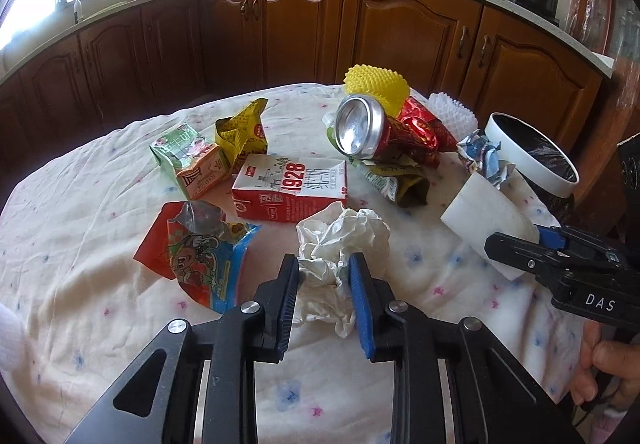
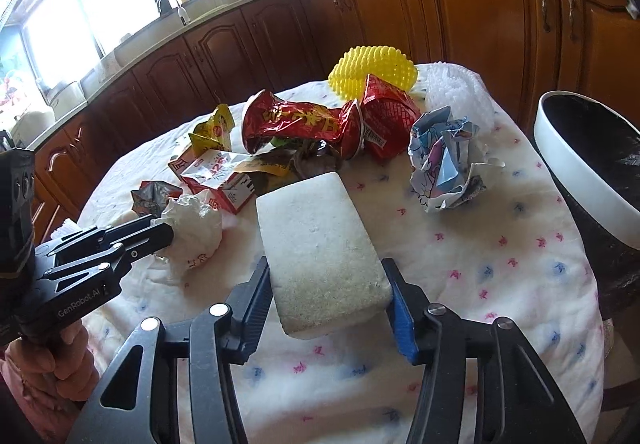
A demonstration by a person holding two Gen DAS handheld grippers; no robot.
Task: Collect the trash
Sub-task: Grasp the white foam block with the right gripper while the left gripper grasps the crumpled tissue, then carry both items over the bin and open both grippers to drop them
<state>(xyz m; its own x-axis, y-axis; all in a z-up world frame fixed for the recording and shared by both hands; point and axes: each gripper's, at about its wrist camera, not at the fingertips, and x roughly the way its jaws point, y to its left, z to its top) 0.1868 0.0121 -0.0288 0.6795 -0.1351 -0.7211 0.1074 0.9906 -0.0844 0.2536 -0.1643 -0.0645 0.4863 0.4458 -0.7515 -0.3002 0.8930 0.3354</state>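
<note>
On the round table with its flowered cloth (image 1: 80, 212) lies scattered trash. My left gripper (image 1: 324, 280) is shut on a crumpled white tissue (image 1: 340, 232), which bulges out above the blue pads; the right wrist view shows the same gripper (image 2: 164, 230) at the tissue (image 2: 196, 228). My right gripper (image 2: 328, 292) is shut on the near end of a white foam block (image 2: 312, 228), one pad against each long side. From the left wrist view that gripper (image 1: 508, 256) and block (image 1: 480, 216) sit at the right. A white-rimmed bin (image 2: 568, 172) with a black liner stands at the table's right edge.
Around the middle lie a red "1928" carton (image 1: 292, 184), a crushed can (image 1: 356, 128), a red and blue snack bag (image 1: 196, 252), a green carton (image 1: 188, 160), a yellow wrapper (image 1: 240, 132), crumpled printed paper (image 2: 444, 160) and a yellow spiky piece (image 2: 372, 72). Kitchen cabinets run behind.
</note>
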